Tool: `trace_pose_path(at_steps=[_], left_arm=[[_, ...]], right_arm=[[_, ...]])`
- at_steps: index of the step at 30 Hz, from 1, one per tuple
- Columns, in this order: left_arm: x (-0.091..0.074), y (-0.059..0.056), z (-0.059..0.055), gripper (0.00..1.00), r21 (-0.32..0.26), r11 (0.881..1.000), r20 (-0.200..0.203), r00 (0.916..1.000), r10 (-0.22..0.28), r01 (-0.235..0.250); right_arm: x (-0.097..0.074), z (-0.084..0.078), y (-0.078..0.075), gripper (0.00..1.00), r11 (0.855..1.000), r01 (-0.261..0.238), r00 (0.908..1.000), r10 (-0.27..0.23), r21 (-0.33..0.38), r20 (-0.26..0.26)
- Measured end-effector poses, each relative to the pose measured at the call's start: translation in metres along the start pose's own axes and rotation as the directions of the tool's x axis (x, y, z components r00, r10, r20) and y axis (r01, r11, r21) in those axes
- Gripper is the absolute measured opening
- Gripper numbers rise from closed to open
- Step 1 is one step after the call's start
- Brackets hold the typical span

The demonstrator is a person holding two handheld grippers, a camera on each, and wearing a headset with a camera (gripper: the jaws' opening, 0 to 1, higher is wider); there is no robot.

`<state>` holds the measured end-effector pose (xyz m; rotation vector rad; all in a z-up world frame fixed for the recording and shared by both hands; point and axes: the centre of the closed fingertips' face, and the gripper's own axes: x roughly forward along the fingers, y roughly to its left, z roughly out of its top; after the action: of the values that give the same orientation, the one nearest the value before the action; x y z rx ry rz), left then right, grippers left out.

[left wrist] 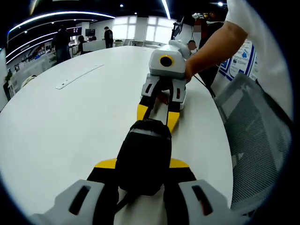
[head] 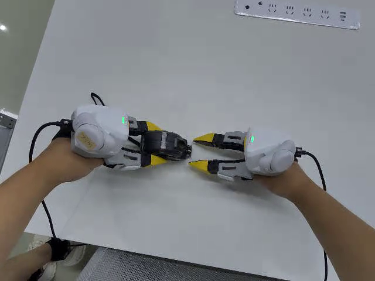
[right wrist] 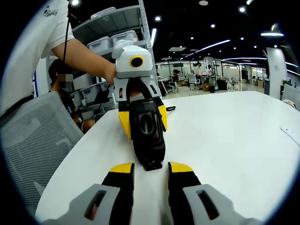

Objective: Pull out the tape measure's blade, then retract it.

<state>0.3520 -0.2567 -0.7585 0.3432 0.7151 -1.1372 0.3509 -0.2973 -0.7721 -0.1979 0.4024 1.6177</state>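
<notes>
Yellow-tipped left gripper (head: 156, 143): at the left of the head view, in the person's left hand, jaws closed against the two sides of the tape measure, a black cable (head: 35, 140) running from its rear.
Tape measure (head: 166, 145): black case, clamped between the left gripper's jaws near the middle of the table (head: 176, 70), low over the white top. I cannot tell whether it rests on it. Its front end sticks out past the yellow tips, toward the right gripper.
Right gripper (head: 194, 152): facing the left one, jaws parted and holding nothing. The yellow tips sit either side of the case's front end, just short of it in the right gripper view.
Power strip (head: 296, 13): white, flat on the table's far right edge, well apart from both grippers.
</notes>
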Motion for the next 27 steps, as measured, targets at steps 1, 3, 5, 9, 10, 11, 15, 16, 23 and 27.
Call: trace_pose_path(at_steps=[1,3,5,9,10,11,15,16,23,27], left_arm=[[-0.0001,-0.0002,0.0001,0.33,0.001,1.000,0.000,1.0000,0.000,0.000],[-0.0002,-0.0006,0.0003,0.33,0.005,1.000,-0.002,1.0000,0.000,0.000],[-0.0002,-0.0008,0.0003,0.33,0.007,1.000,-0.003,1.0000,0.000,0.000],[0.0000,-0.0005,0.0000,0.33,0.011,1.000,-0.002,1.0000,0.000,0.000],[0.0001,-0.0005,-0.0001,0.33,0.013,1.000,-0.002,1.0000,0.000,0.000],[0.0001,-0.0004,-0.0002,0.33,0.013,1.000,-0.001,1.0000,0.000,0.000],[0.0004,-0.0004,-0.0008,0.33,0.020,1.000,-0.005,1.0000,0.001,-0.001],[0.0005,-0.0003,-0.0009,0.33,0.022,1.000,-0.006,1.0000,0.001,-0.001],[0.0007,-0.0003,-0.0008,0.33,0.028,1.000,-0.008,1.0000,0.001,-0.001],[0.0009,-0.0005,-0.0006,0.32,0.031,1.000,-0.009,1.0000,0.000,0.000]], right_arm=[[0.0007,-0.0001,0.0003,0.27,1.000,-0.001,1.0000,0.001,-0.005,-0.001],[0.0024,-0.0003,-0.0003,0.25,1.000,-0.001,1.0000,0.001,-0.011,-0.003],[0.0039,-0.0006,-0.0014,0.25,1.000,0.001,1.0000,-0.001,-0.017,-0.006],[0.0056,-0.0027,-0.0015,0.22,0.999,-0.008,0.9998,0.007,-0.031,-0.017],[0.0058,-0.0035,-0.0012,0.21,0.999,-0.009,0.9997,0.009,-0.034,-0.022],[0.0055,-0.0038,-0.0019,0.21,0.999,-0.007,0.9997,0.007,-0.040,-0.023],[0.0055,-0.0052,-0.0054,0.17,0.999,-0.002,0.9998,0.001,-0.038,-0.020],[0.0057,-0.0050,-0.0052,0.17,0.999,-0.002,0.9998,0.001,-0.038,-0.020],[0.0082,-0.0036,-0.0042,0.15,0.999,-0.006,0.9999,0.005,-0.052,-0.015],[0.0076,-0.0040,-0.0032,0.15,0.999,-0.008,0.9999,0.007,-0.054,-0.014]])
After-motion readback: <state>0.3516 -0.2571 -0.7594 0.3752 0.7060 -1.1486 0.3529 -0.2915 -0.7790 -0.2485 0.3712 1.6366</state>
